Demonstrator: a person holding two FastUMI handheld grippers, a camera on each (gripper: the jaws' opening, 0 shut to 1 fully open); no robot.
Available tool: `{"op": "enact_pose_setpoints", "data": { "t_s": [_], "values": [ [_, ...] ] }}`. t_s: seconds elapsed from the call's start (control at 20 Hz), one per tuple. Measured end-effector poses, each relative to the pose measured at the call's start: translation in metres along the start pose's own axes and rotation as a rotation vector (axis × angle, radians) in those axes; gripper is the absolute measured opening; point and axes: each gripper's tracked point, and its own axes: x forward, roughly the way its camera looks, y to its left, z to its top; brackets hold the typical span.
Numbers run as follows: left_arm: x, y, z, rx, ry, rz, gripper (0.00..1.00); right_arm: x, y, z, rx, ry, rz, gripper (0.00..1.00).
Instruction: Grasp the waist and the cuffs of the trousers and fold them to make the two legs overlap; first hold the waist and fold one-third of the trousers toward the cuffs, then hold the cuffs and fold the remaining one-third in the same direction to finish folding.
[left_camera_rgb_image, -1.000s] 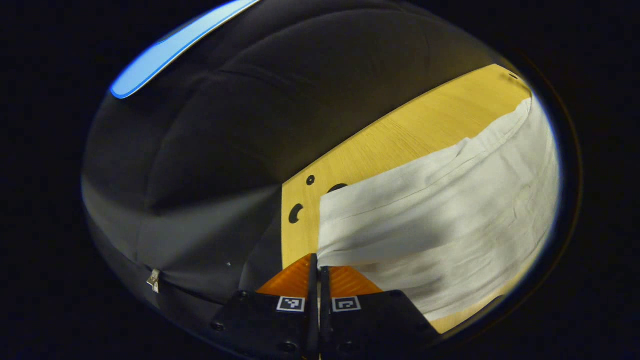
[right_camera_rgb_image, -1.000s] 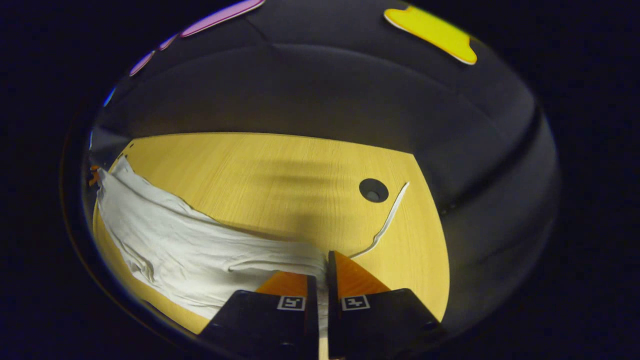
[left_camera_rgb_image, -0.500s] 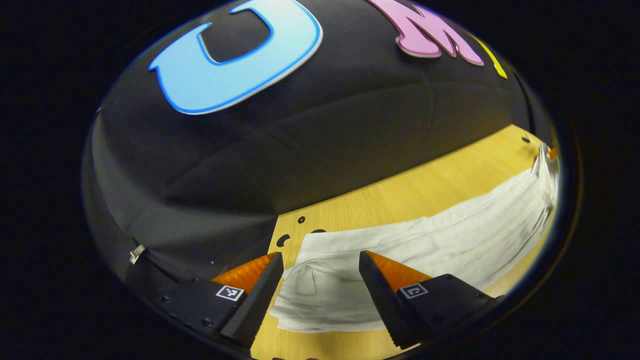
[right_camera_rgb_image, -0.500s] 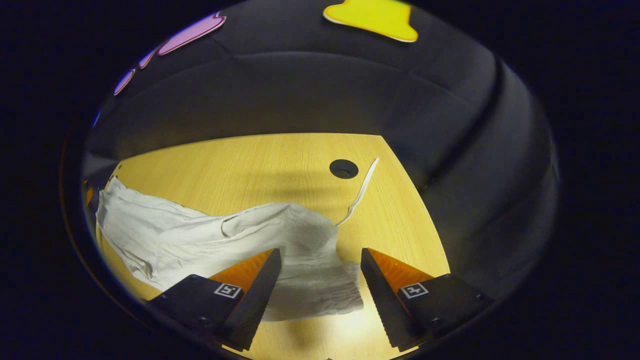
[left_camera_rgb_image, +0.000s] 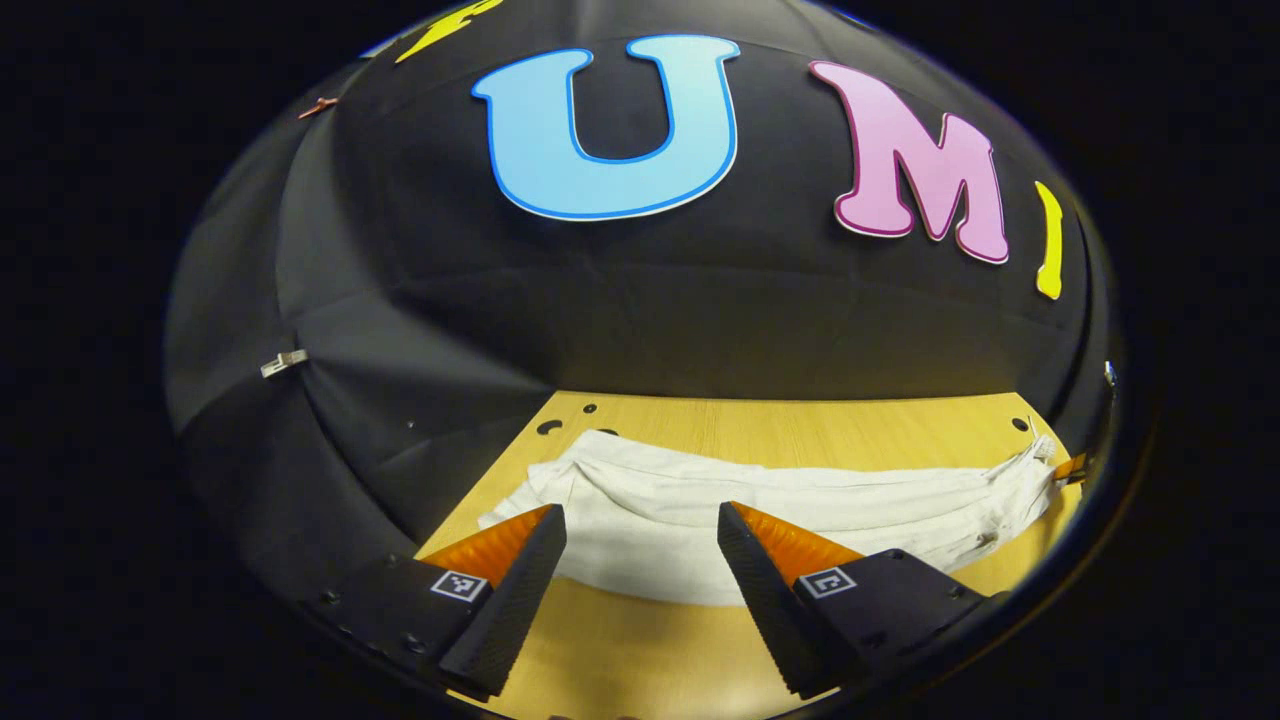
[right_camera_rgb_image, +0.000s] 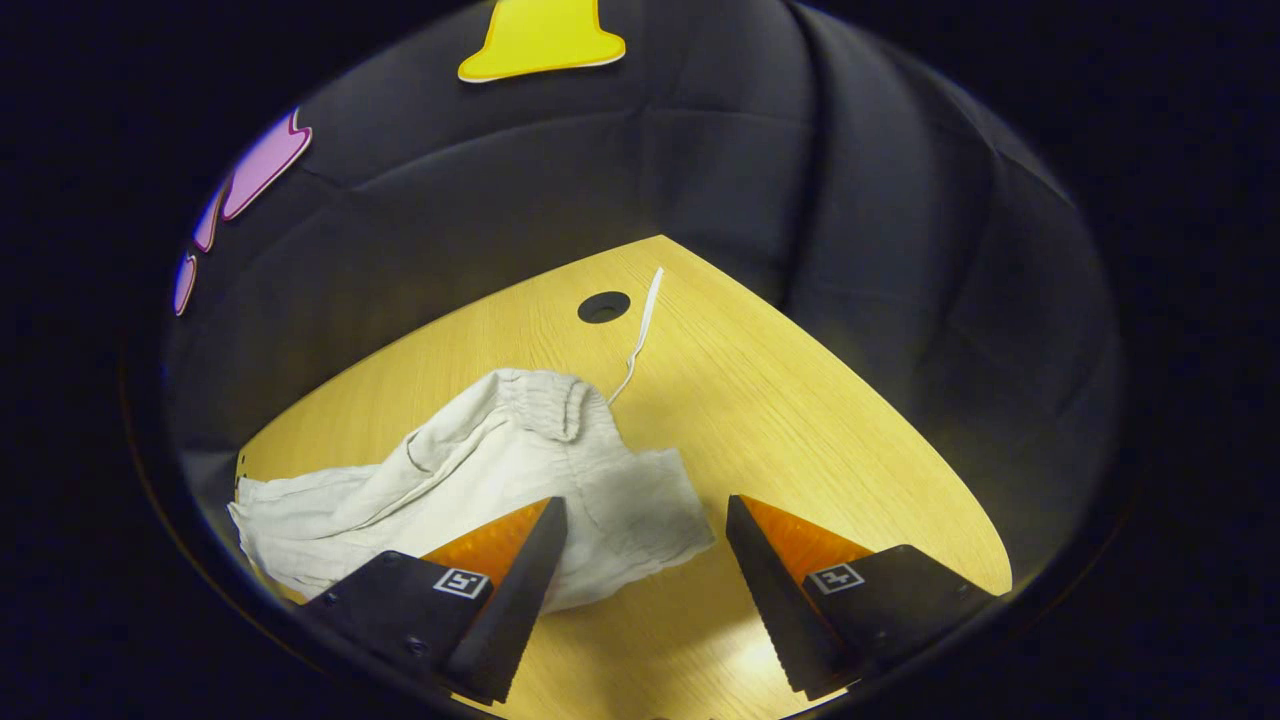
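In the left gripper view we see our left claw (left_camera_rgb_image: 640, 560) at the bottom of the frame with its fingers spread wide apart and nothing between them. Beyond the fingertips the white trousers (left_camera_rgb_image: 760, 500) lie as a long, low band across the lower middle of the frame, flat on the wooden worktop (left_camera_rgb_image: 800, 425), reaching towards the right edge. A few small holes (left_camera_rgb_image: 549, 427) mark the worktop's far left corner.

In the right gripper view our right claw (right_camera_rgb_image: 645, 580) also stands open, holding nothing. The trousers (right_camera_rgb_image: 480, 470) lie rumpled in the lower left of the frame, their gathered waist (right_camera_rgb_image: 545, 395) nearest the centre. A thin white drawstring (right_camera_rgb_image: 640, 335) runs from the waist up towards a round hole (right_camera_rgb_image: 603, 306) in the worktop (right_camera_rgb_image: 800, 400), passing just beside it.
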Motion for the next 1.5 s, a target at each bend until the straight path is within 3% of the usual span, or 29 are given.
{"op": "enact_pose_setpoints", "data": {
  "t_s": [0.35,0.4,0.45,0.5,0.6,0.7,0.8,1.05,1.15,1.5],
  "values": [
    [-0.044,-0.031,-0.022,-0.005,0.012,-0.039,0.97,0.012,0.005,-0.015,-0.017,0.019,-0.011,0.99],
    [-0.049,-0.034,-0.021,-0.009,0.009,-0.040,0.97,0.011,0.005,-0.014,-0.033,0.001,-0.014,0.93],
    [-0.052,-0.036,-0.021,-0.013,0.005,-0.041,0.97,0.012,0.005,-0.016,-0.046,0.005,-0.019,0.98],
    [-0.055,-0.038,-0.021,-0.017,0.002,-0.043,0.97,0.011,0.006,-0.013,-0.054,-0.008,-0.027,0.96],
    [-0.062,-0.045,-0.021,-0.019,-0.002,-0.047,0.97,0.013,0.010,-0.016,-0.051,-0.008,-0.014,0.89],
    [-0.067,-0.051,-0.023,-0.023,-0.001,-0.053,0.97,0.014,0.014,-0.018,-0.044,0.000,-0.006,0.66],
    [-0.071,-0.053,-0.029,-0.024,0.013,-0.046,0.97,0.014,0.020,-0.019,-0.046,0.001,0.007,0.56],
    [-0.076,-0.063,-0.044,-0.072,0.043,-0.051,0.97,0.011,0.027,-0.018,-0.167,-0.041,0.010,0.26],
    [-0.075,-0.056,-0.050,-0.049,0.054,-0.018,0.97,0.006,0.029,-0.017,-0.228,-0.045,0.033,0.15],
    [-0.089,-0.040,-0.034,0.072,0.019,0.025,0.98,-0.045,0.059,0.037,-0.313,-0.170,0.068,0.15]
  ]
}}
